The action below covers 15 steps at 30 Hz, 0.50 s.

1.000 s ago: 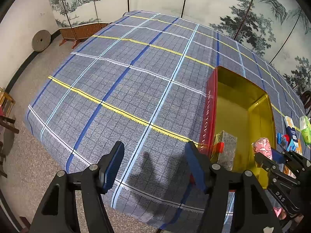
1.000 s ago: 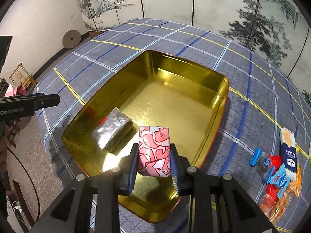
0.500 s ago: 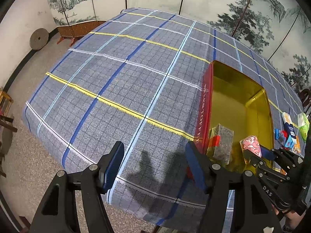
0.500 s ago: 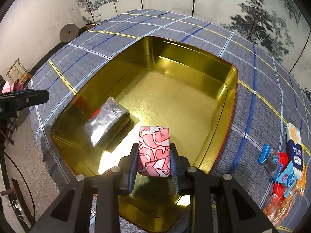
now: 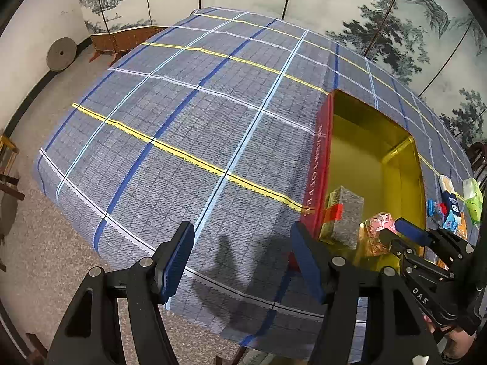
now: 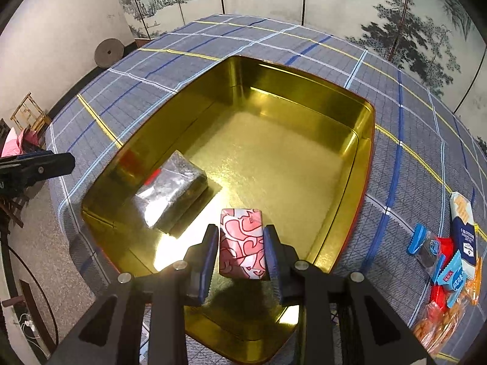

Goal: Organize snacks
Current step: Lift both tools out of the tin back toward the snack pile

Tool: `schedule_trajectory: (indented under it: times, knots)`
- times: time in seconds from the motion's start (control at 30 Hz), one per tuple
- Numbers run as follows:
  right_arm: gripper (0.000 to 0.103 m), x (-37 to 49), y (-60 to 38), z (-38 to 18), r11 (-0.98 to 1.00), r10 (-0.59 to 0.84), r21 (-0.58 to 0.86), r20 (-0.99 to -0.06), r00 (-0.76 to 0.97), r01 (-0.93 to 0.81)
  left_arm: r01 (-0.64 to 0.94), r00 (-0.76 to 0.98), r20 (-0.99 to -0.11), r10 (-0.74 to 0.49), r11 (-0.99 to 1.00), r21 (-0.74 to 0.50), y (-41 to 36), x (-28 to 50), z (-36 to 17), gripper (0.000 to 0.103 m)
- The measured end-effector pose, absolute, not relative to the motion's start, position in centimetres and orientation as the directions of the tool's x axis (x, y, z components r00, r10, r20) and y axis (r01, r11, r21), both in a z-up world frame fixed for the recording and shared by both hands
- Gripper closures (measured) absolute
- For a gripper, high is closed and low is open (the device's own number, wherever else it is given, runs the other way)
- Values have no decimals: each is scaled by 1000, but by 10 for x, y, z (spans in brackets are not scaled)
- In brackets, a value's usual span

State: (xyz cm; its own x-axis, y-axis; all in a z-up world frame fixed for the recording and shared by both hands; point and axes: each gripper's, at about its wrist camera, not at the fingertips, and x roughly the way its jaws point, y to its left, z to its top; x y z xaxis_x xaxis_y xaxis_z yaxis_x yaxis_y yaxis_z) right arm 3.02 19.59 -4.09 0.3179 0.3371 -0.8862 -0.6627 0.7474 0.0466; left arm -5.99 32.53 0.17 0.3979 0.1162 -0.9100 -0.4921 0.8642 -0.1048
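Only the right wrist view shows the whole gold tin [image 6: 363, 164] on the plaid tabletop [image 6: 404, 164], with loose snack packets [image 6: 453, 261] right of it; the left wrist view adds its red outer wall. Inside the tin, beside a silver packet [image 6: 170, 190], the right gripper [image 6: 240, 251] brackets a pink patterned packet [image 6: 242, 241], its jaws opening, pads barely clear; the left gripper [image 5: 240, 261], left of the tin, is released and empty.

That tin [image 6: 362, 164] is shiny gold inside with a red outer wall carrying gold lettering. In it sits a silver foil pack [image 6: 170, 191] with a red tab, and right next to it a pink pack [image 6: 242, 241] with white and dark red swirls. Under the tin, the tablecloth [image 5: 182, 140] is grey-blue plaid with yellow, white and blue stripes. Right of the tin: blue, red and orange wrappers [image 6: 450, 261].
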Motion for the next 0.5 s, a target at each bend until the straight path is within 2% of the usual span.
schedule_trajectory:
  times: [0.23, 0.5]
  knots:
    - [69, 26, 173, -18, 762, 383, 79, -855, 350, -642, -460, 424, -899, 105, 881, -114, 310, -54, 10, 41]
    - [69, 38, 95, 0, 853, 340, 89, -842, 419, -515, -335, 459, -888, 38, 933, -134, 256, -33, 21, 41]
